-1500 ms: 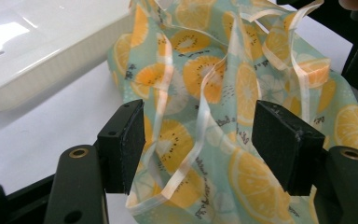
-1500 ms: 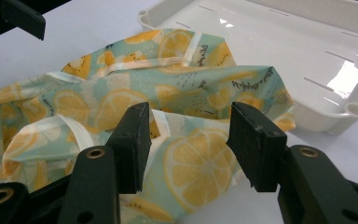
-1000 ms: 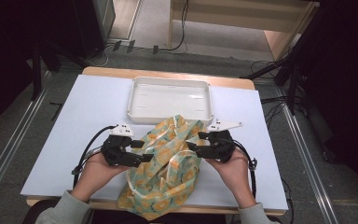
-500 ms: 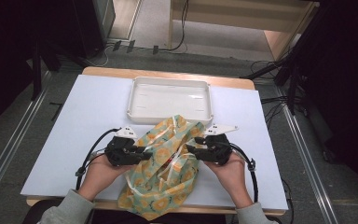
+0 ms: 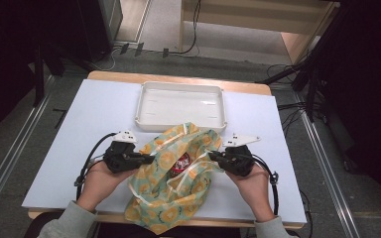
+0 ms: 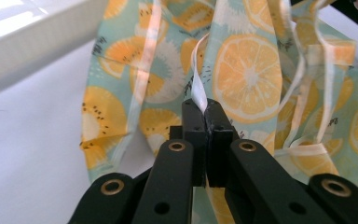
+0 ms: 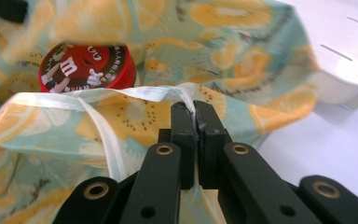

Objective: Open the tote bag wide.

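Citrus-print bag [image 5: 173,183] lies crumpled near the table's front edge (mouth open).

The high view looks down from above the person's side of the table [image 5: 69,144], facing forward, far enough back to take in the whole tabletop, the white tray [image 5: 181,105] at the far edge and some floor behind. The left gripper view sits right on the left gripper [image 6: 204,112] and looks along its black jaws, very close to the fruit-print bag [image 6: 242,70], with the tray's edge at its upper left. The right gripper view rides on the right gripper [image 7: 196,116] the same way, just as close, facing into the bag at a red tin [image 7: 86,67]. All three views share the bag and the tray.
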### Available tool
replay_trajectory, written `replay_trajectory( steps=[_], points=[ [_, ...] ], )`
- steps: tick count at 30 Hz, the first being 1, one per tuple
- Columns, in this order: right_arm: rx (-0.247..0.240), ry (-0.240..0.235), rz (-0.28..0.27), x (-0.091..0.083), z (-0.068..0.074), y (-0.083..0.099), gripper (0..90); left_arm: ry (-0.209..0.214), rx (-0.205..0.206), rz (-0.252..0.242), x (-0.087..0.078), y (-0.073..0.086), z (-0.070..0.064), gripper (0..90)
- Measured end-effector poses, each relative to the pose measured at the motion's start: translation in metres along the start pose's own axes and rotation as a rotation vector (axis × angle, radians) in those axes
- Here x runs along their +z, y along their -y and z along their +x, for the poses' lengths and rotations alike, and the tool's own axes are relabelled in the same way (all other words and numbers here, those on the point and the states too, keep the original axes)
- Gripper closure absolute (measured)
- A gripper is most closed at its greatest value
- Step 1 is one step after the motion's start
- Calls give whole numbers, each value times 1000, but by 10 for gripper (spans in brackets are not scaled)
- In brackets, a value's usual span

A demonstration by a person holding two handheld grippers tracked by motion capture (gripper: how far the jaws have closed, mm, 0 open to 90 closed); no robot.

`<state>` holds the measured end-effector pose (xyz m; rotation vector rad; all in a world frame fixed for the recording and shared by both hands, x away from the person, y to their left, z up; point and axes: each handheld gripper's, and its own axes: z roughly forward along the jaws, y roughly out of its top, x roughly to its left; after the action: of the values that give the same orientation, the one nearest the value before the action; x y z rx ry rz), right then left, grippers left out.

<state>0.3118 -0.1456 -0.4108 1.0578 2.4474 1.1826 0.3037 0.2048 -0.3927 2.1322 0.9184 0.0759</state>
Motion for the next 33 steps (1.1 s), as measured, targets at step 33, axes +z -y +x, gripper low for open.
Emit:
replay_trajectory(
  steps=[33],
  points=[
    [97,62,-54,-51,-35,39,875,-84,-162,-62,-37,13,56,900]
  ],
)
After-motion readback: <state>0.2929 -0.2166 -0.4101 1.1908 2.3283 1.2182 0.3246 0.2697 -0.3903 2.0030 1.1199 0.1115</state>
